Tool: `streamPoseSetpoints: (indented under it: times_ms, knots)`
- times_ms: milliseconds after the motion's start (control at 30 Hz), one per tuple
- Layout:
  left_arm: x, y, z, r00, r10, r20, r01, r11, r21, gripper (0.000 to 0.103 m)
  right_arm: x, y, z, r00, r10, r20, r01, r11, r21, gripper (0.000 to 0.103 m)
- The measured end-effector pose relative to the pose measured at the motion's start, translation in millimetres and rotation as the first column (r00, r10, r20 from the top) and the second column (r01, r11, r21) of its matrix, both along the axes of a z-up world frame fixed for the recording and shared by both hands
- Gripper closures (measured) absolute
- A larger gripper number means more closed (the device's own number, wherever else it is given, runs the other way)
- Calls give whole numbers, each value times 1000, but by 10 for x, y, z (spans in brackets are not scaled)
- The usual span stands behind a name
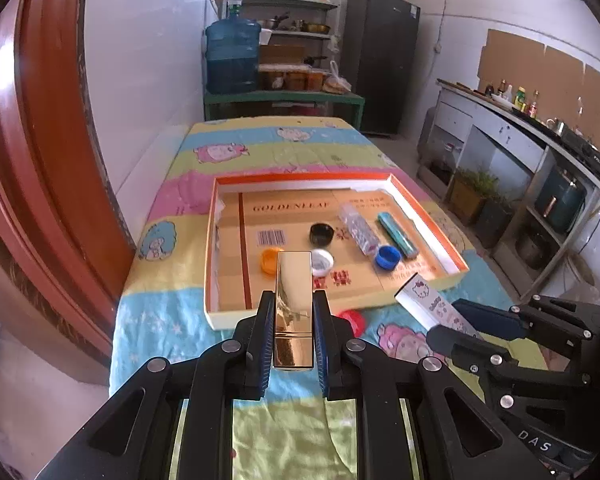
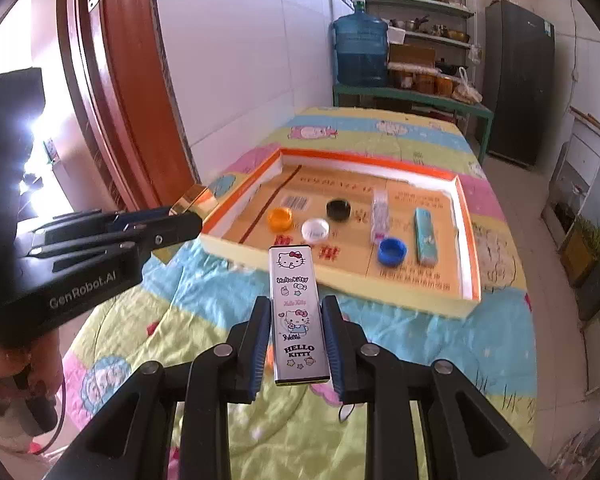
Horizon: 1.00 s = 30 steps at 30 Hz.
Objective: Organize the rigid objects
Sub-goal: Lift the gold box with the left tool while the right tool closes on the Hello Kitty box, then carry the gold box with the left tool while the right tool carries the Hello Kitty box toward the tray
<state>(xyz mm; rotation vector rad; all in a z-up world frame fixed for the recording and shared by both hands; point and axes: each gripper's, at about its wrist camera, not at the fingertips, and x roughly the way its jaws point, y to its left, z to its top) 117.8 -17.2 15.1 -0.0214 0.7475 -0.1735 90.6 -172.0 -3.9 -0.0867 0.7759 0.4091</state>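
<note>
Left gripper: the left gripper (image 1: 294,300) is clamped on a shiny gold rectangular metal case (image 1: 294,304), blue pads pressed to its long sides; the case juts forward past the fingertips, above the tray's near edge.
Right gripper: the right gripper (image 2: 296,320) is closed on a flat silver rectangular case printed with Hello Kitty pictures (image 2: 296,308), held by its long edges, its far end over the tray's near edge.
Tray: a shallow cardboard box tray with orange rim and white inner walls (image 1: 428,216) lies on a table covered with a pastel cartoon-print cloth (image 1: 172,304), toward the table's middle.
In the tray: an orange plastic bottle cap (image 2: 281,218), a white bottle cap (image 2: 315,230), a black bottle cap (image 2: 339,209), a blue bottle cap (image 2: 392,252), a clear patterned plastic tube (image 2: 380,210) and a teal rectangular bar (image 2: 425,236).
Outside the tray: a red bottle cap (image 1: 352,320) sits on the cloth just beside the tray's near edge.
Person: a hand (image 2: 4,384) grips the left tool's handle.
</note>
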Motion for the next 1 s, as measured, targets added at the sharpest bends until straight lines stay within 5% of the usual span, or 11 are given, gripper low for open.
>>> streamPoseSetpoints:
  times_ms: [1000]
  knots:
    - [1293,113,73,997,71,-36,-72,997,-14,85,1349,-43,338,998,-20,57,21,1000,-20,76]
